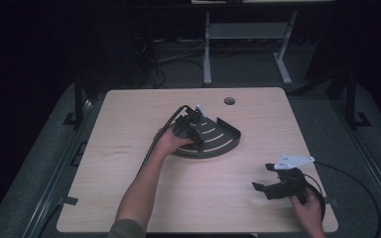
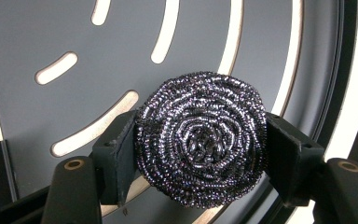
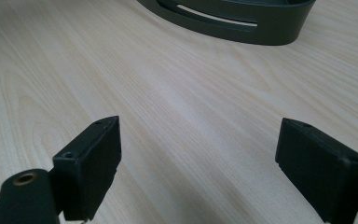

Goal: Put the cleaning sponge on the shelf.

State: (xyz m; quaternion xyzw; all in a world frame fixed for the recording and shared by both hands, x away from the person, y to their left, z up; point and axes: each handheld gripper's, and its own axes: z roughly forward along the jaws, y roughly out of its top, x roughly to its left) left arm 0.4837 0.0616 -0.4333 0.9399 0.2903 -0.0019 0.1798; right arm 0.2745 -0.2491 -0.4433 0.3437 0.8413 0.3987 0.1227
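Clearly, the scourer [image 2: 200,140] is pinched between the fingers [image 2: 116,156] of the left gripper [image 1: 192,133], which are closed against its two sides, and it is held just above the slotted floor of the grey tray [image 1: 226,144] near the middle of the desk [image 1: 129,124]. Whether the scourer already touches the tray floor cannot be told. The risk is judged to lie mainly in the springy wire coil: it is squeezed only at its edges, so it could be twisted out of the grip or popped free if it is pressed hard against the tray. Loose wire loops could also be caught in one of the curved slots, and the light tray could then be dragged or tipped when the scourer is lifted. If the grip is released too high, the scourer could be bounced or rolled over the low rim and onto the desk. The right gripper [image 1: 273,182] is held well apart, near the desk's right front corner, with its fingers [image 3: 91,165] spread wide and nothing between them, so the tray is not steadied by it and any snag would be left unchecked.
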